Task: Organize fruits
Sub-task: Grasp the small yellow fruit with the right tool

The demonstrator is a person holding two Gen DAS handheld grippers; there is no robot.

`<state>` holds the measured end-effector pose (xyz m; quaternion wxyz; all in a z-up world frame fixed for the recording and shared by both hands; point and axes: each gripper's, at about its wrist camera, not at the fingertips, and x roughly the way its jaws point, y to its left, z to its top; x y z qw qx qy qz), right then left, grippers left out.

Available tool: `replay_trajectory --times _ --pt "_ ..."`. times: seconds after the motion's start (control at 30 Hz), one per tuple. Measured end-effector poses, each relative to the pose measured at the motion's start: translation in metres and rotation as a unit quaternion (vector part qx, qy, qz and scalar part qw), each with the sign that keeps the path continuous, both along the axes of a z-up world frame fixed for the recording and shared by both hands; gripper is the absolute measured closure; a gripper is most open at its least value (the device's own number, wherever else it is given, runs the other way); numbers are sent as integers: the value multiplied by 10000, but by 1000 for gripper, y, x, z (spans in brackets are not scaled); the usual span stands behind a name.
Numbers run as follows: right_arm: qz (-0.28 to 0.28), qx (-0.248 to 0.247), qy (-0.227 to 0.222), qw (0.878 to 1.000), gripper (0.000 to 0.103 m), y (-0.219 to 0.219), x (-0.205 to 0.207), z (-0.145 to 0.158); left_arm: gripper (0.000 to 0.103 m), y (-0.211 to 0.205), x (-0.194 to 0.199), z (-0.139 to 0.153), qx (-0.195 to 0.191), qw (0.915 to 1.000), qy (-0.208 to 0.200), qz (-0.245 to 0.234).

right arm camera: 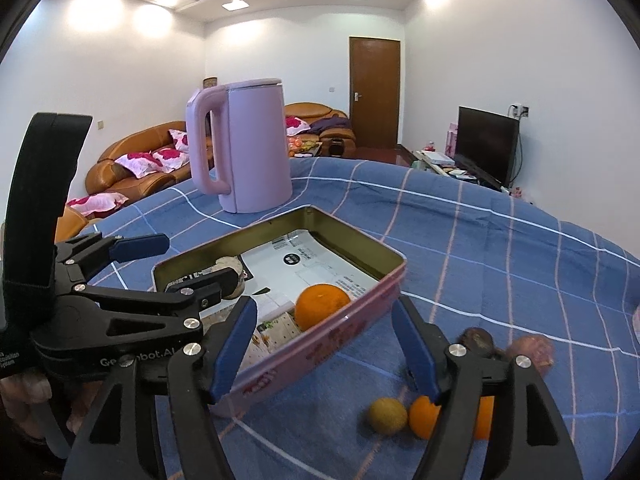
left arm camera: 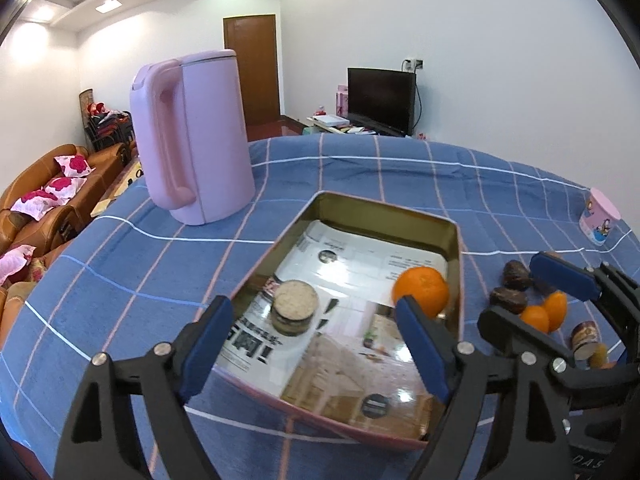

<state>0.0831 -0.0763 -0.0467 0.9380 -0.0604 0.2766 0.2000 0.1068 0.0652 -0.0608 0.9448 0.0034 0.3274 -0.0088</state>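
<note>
Two grippers, fingers spread, empty | orange (left arm camera: 421, 289) in tin (left arm camera: 452, 240) | tin's long axis runs away from camera

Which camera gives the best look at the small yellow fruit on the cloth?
The right wrist view: the small yellow fruit lies whole and unobstructed beside an orange piece. The left wrist view shows only a sliver behind the right gripper's frame.

Pinks, blues and orange showing across the table

A lilac-pink kettle (left arm camera: 192, 136) is standing on a blue checked cloth (left arm camera: 120, 264); an orange mandarin (left arm camera: 420, 290) is glowing inside the pink, gold-lined tin (right arm camera: 320, 344).
</note>
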Motion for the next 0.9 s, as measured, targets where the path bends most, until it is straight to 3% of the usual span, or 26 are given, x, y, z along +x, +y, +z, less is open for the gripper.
replay_trajectory --times 0.33,0.67,0.9 --pt "-486 -135 -132 9986 31 -49 -40 2 17 -48 -30 5 -59 9986 -170 -492" --pt "-1561 -373 309 9866 31 -145 -72 -20 16 -108 -44 0 33 9937 -126 -1109" --pt "-1720 -234 620 9829 31 -168 -69 -30 16 -142 -47 -7 135 9901 -34 -1398"
